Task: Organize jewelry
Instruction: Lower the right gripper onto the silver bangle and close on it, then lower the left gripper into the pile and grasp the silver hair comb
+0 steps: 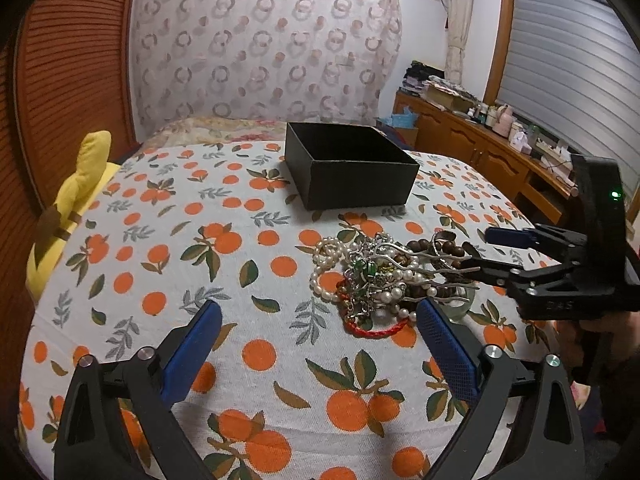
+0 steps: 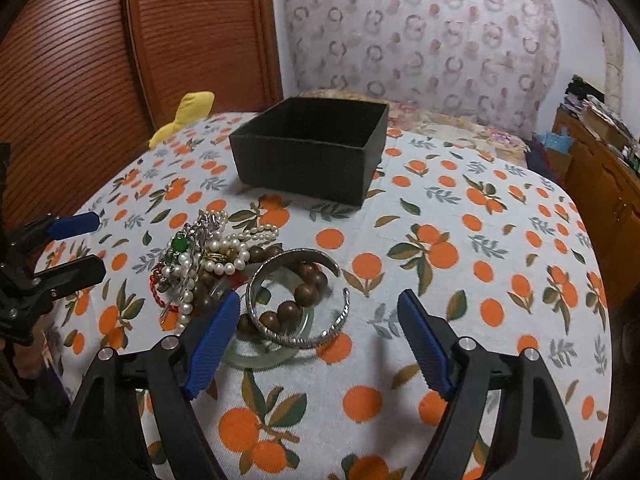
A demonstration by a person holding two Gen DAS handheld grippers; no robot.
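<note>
While both hands hover low over the orange-print tablecloth (image 1: 256,240), neither claw has hold of anything. Nearest in its own view, the right gripper (image 2: 318,320) stands wide open, its blue pads (image 2: 214,340) spread apart; the left-hand pad sits over the near edge of the jewelry pile (image 2: 224,268), just beside a silver cuff bangle (image 2: 298,300), and I cannot tell whether it touches. That bangle lies across a string of brown wooden beads (image 2: 304,280) and a pale green jade bangle (image 2: 264,354), which lies flat on the cloth beneath it.

From the other side, the left gripper (image 1: 318,322) is likewise spread wide with nothing between its fingers, its right-hand pad close to a red cord bracelet (image 1: 376,330) at the pile's near edge. Further into the heap are white pearl strands (image 1: 326,264), a green stone piece (image 1: 362,270) and wavy silver hair pins (image 1: 424,266), all tangled together.

Beyond the pile, apart from it, an open black box (image 1: 350,166) sits on the cloth; its inside is dark and I cannot see its floor. To the left, off the table edge, a yellow plush toy (image 1: 80,184) leans by the slatted wooden door (image 1: 68,80). Farthest back hangs a ring-patterned curtain (image 1: 264,40), with a wooden sideboard (image 1: 472,140) along the right wall.
</note>
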